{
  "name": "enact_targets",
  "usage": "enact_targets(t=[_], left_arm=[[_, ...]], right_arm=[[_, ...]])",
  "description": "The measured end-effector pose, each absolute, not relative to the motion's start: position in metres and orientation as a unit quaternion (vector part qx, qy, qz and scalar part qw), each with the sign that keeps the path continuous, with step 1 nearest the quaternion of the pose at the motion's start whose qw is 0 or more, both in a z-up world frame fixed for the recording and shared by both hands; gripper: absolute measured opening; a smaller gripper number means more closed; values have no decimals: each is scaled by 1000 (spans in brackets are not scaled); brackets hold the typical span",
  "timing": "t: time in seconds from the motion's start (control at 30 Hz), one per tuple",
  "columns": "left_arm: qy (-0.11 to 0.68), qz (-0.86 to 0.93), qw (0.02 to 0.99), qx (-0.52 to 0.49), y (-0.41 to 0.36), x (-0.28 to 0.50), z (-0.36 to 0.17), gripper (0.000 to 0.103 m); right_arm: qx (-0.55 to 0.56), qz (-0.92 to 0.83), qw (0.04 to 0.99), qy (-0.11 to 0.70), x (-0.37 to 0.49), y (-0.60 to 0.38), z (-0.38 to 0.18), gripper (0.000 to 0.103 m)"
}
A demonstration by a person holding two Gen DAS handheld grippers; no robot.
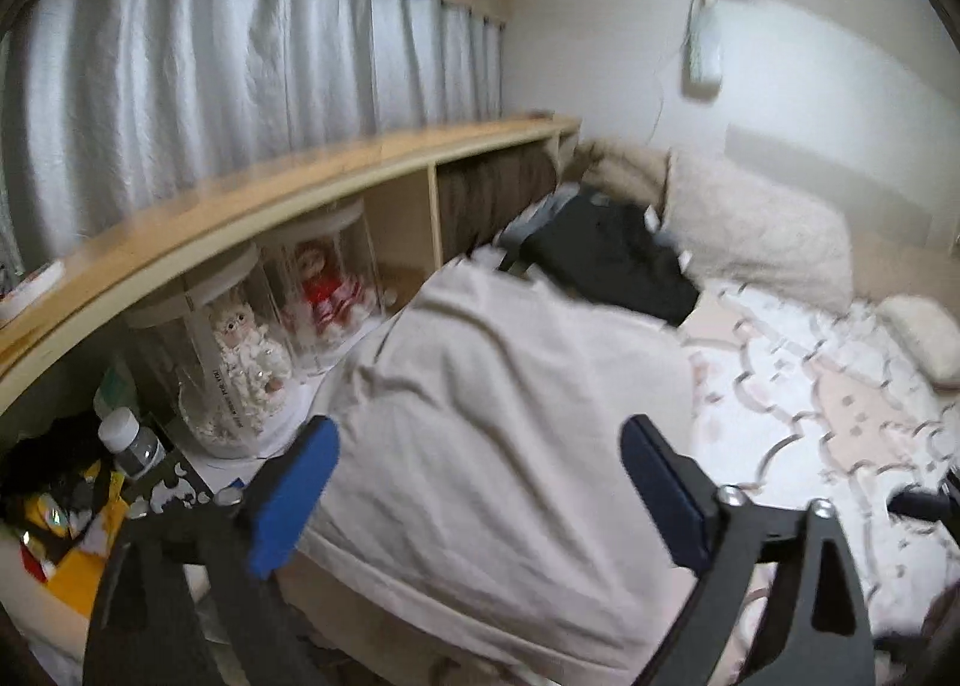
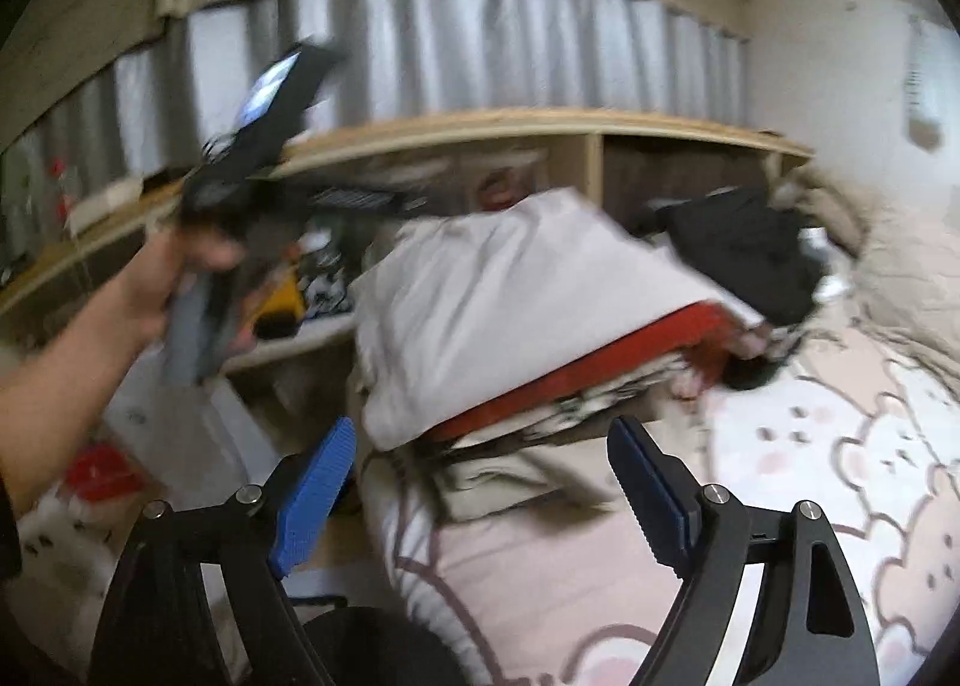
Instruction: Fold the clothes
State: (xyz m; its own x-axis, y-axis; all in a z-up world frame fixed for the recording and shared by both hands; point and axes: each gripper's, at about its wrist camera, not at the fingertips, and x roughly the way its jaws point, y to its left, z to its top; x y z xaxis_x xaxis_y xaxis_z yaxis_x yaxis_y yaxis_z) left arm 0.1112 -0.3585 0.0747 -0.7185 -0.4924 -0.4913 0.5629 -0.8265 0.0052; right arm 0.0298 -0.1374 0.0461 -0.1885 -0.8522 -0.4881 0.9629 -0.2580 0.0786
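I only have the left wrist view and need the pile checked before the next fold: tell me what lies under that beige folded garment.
Observer: A red garment lies directly under the beige folded garment; its edge shows along the front.
Operator: Report the right gripper.
Observer: The right gripper is open, with nothing between its fingers.
Operator: Locate the left hand.
Observer: The left hand is up beside the wooden shelf.

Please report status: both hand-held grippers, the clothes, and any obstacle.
Left hand-held gripper open, empty. Right hand-held gripper open, empty. Beige folded garment tops the stack. Black clothes behind, unfolded.
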Motion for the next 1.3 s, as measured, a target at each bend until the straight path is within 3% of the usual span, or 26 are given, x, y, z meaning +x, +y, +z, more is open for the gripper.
enact_targets(t=[0.2,0.27,0.47,0.73,1.3], left_arm=[[97,-928,296,206,-308,140,91,103],[104,-926,301,202,-292,147,92,103],[101,-923,313,202,-243,162,88,103],[122,-913,330,205,-203,182,86,103],[84,-930,301,191,-133,196,92,103]], right_arm=[[210,-803,551,82,25,-95,82,87],[186,-822,532,79,28,-79,90,103],[164,-854,483,100,36,-42,94,103],[174,-870,457,71,40,12,89,103],[154,-900,395,101,62,73,94,103]])
